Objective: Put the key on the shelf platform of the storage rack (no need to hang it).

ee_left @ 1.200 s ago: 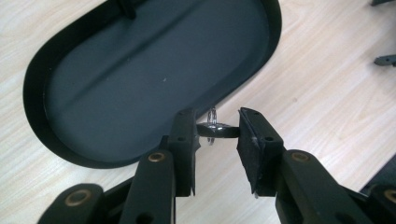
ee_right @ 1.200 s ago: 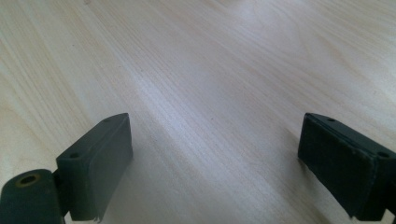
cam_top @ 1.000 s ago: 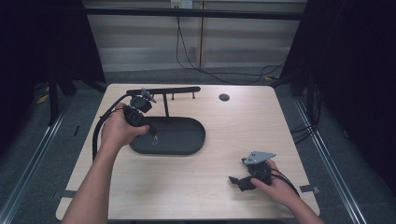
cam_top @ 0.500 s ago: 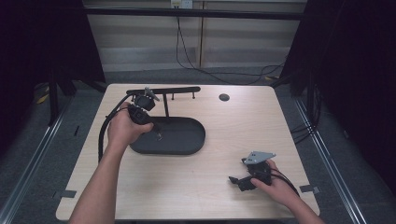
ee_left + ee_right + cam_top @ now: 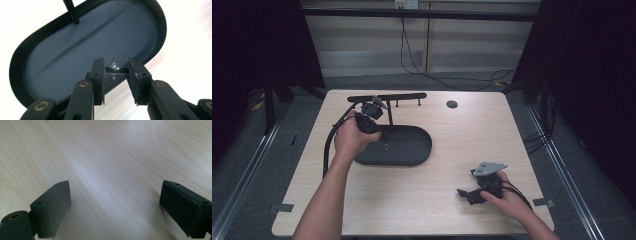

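Over the wooden table [image 5: 427,200], a black oval tray [image 5: 75,45] lies right beneath the left gripper [image 5: 115,71], whose jaws pinch a small shiny metal piece [image 5: 113,68] above the tray's near rim, while the right gripper [image 5: 115,207] rests with jaws wide, holding nothing.

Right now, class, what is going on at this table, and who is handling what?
A person works with a gripper in each hand at a wooden table. The left gripper is closed on a small shiny metal piece, too small to identify, held just above the black oval tray of a stand with an upright post and crossbar. The right gripper rests low over bare tabletop near the front right, jaws wide apart and empty.
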The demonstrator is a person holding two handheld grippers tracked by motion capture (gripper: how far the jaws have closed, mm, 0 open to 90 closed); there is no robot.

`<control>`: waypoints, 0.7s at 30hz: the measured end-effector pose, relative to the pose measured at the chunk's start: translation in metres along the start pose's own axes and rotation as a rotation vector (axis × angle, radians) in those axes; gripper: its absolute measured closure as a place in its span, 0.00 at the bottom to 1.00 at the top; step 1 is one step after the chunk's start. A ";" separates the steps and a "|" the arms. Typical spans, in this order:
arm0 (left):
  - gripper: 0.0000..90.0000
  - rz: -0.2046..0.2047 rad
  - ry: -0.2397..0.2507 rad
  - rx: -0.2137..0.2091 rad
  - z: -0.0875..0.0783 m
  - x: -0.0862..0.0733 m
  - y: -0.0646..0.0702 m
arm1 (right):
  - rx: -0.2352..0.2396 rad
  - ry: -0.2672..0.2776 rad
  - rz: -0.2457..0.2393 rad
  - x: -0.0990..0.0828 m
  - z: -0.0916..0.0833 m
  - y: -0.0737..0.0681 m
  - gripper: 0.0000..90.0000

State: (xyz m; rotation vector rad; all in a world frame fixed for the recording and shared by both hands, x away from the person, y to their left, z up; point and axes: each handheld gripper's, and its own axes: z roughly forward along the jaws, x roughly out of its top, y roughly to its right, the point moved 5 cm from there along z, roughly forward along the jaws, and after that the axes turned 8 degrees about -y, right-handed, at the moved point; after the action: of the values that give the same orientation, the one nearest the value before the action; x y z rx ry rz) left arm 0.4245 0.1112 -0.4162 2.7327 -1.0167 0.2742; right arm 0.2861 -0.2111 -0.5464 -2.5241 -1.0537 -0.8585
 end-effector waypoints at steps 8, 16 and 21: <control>0.75 -0.009 0.000 0.003 0.013 0.000 -0.002 | 0.000 0.000 0.000 0.000 0.000 0.000 0.11; 0.75 -0.017 0.012 0.009 0.026 0.002 -0.004 | 0.001 -0.002 0.002 0.000 0.000 0.000 0.11; 0.75 -0.003 0.007 0.022 0.034 0.003 -0.003 | 0.001 -0.002 0.003 0.000 0.000 0.000 0.11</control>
State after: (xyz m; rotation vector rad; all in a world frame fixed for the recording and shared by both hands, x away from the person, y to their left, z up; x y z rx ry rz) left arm 0.4320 0.1033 -0.4483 2.7506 -1.0141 0.2969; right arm 0.2859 -0.2110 -0.5464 -2.5254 -1.0509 -0.8552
